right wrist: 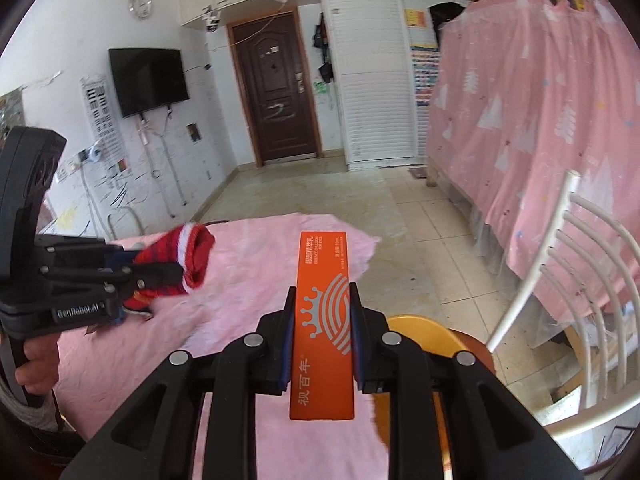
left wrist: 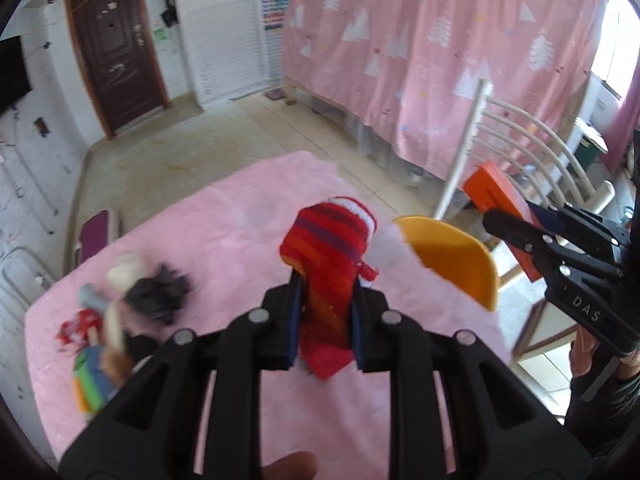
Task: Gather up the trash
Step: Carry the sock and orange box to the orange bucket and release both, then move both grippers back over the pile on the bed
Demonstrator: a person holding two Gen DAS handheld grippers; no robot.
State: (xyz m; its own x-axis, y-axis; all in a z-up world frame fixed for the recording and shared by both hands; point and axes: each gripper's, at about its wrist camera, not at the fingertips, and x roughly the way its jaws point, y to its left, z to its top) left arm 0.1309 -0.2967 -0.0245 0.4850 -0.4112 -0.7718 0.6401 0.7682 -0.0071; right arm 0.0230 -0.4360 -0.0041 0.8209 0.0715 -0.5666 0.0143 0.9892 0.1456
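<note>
1. Clamped between my right gripper's [right wrist: 322, 322] fingers is an orange carton [right wrist: 323, 328], held up over the yellow bin [right wrist: 426, 330].
2. My left gripper [left wrist: 326, 316] has its fingers closed on a red striped sock [left wrist: 326, 264], lifted above the pink-covered desk [left wrist: 224, 232], near the bin.
3. Neither is dropped in yet; a pile of scraps [left wrist: 120, 320] is left on the desk, so I judge the job partway.

My left gripper [left wrist: 326, 312] is clamped on a sock [left wrist: 326, 260]; my right gripper [right wrist: 322, 334], level beside it, pinches a box [right wrist: 323, 320].
</note>
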